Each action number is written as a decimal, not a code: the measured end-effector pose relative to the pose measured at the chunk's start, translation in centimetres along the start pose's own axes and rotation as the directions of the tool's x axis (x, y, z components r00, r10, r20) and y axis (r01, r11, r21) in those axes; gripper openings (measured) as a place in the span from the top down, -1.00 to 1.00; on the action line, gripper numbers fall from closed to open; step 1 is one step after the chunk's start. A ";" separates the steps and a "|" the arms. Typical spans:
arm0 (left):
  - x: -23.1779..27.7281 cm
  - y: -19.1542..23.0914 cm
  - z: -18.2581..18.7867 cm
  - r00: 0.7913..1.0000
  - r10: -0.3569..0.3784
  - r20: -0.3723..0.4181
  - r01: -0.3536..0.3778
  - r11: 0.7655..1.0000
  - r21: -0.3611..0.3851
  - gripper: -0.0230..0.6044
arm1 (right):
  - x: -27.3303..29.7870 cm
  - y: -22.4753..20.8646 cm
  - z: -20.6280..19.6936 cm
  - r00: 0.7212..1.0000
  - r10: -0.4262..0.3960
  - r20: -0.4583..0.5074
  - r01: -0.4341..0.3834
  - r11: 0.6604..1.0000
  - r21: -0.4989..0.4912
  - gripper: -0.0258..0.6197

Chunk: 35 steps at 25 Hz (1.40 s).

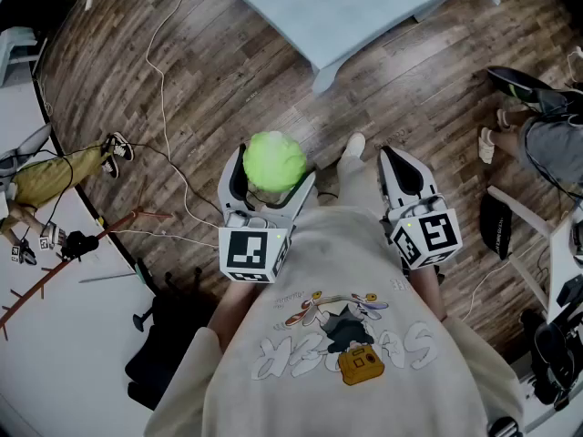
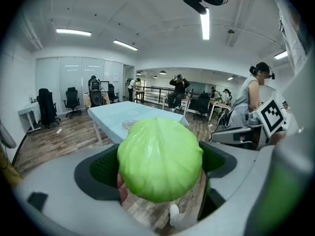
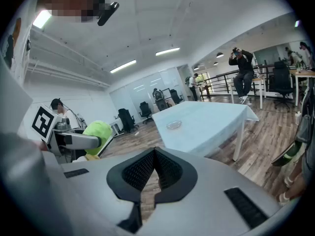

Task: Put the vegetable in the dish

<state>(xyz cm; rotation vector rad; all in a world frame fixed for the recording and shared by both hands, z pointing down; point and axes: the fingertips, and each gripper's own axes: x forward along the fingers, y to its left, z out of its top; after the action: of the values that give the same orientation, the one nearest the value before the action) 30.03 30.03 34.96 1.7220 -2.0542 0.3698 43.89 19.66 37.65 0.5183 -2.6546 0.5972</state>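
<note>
A round light-green cabbage (image 1: 273,159) sits between the jaws of my left gripper (image 1: 270,182), which is shut on it and held in front of the person's chest, above the wooden floor. In the left gripper view the cabbage (image 2: 160,159) fills the gap between the dark pads (image 2: 101,173), which press on both its sides. A small clear glass dish (image 2: 129,124) rests on the light-blue table (image 2: 110,116) some way ahead. My right gripper (image 1: 399,167) is beside the left, shut and holding nothing; its jaws meet at the tips. The right gripper view also shows the dish (image 3: 173,125).
The light-blue table (image 1: 364,7) stands ahead across the wood floor. Cables (image 1: 164,107) trail on the floor to the left. A person (image 1: 537,135) sits at the right, others stand far behind the table. Office chairs (image 2: 47,107) line the back wall.
</note>
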 end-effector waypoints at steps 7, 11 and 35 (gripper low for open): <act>-13.8 4.3 -8.0 1.000 -0.009 0.020 0.010 0.999 -0.050 -0.71 | -1.3 14.8 -8.5 0.999 0.008 -0.044 -0.006 1.000 0.027 0.85; -21.1 6.4 -11.1 0.998 -0.033 0.053 0.036 0.998 -0.054 -0.71 | -2.4 24.0 -13.9 0.997 0.041 -0.067 -0.036 0.996 0.076 0.85; -15.9 22.1 -3.4 0.994 -0.009 0.113 0.018 0.996 -0.084 -0.71 | 13.6 27.5 -2.2 0.998 0.066 0.022 -0.066 0.997 0.028 0.85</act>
<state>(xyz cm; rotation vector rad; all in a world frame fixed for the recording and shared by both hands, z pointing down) 11.05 49.62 31.69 1.7407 -2.1037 0.1820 21.07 40.21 36.13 0.4485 -2.6958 0.6532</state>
